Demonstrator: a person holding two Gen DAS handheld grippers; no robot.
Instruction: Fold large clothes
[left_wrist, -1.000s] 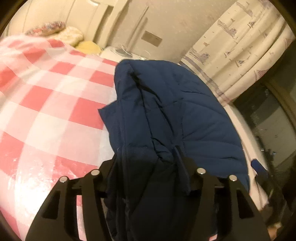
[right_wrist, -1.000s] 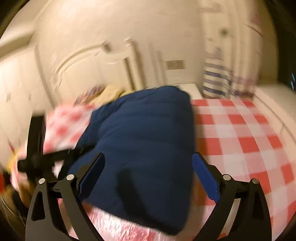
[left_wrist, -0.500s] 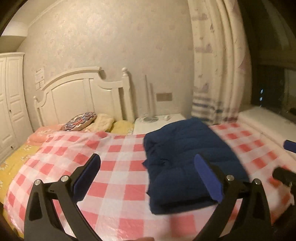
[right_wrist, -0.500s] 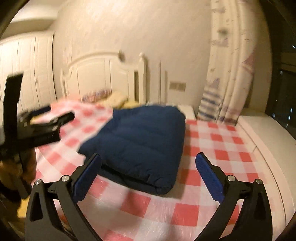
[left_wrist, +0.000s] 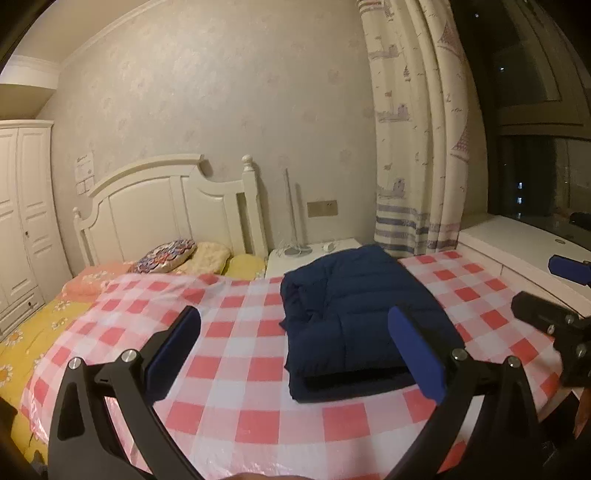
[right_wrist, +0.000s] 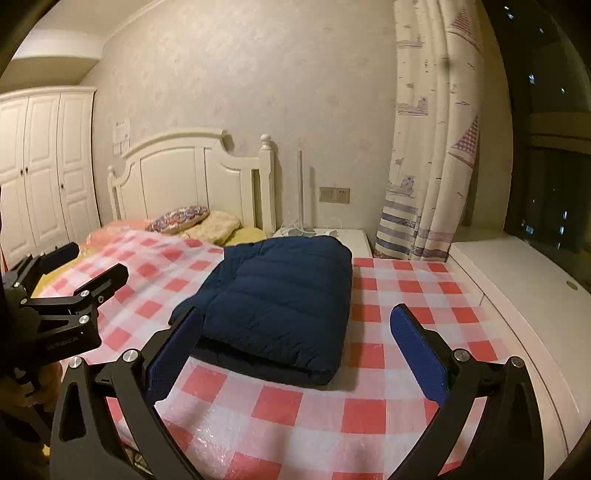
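A dark blue puffer jacket (left_wrist: 354, 314) lies folded into a thick rectangle on the red-and-white checked cover (left_wrist: 236, 332) of the bed. It also shows in the right wrist view (right_wrist: 284, 299). My left gripper (left_wrist: 295, 339) is open and empty, held back from the bed, to the jacket's left. My right gripper (right_wrist: 295, 339) is open and empty, held back from the jacket's near edge. Each gripper shows in the other's view, the right one (left_wrist: 554, 306) at the right edge and the left one (right_wrist: 66, 280) at the left edge.
A white headboard (left_wrist: 166, 206) and several pillows (left_wrist: 166, 251) are at the bed's far end. A white nightstand (left_wrist: 314, 251) stands beside it. A patterned curtain (left_wrist: 417, 147) and a white window ledge (right_wrist: 517, 280) run along the right. A white wardrobe (right_wrist: 44, 166) stands at the left.
My left gripper let go of the jacket and opened. Both grippers drew back from the bed. The jacket now lies folded and still on the cover.
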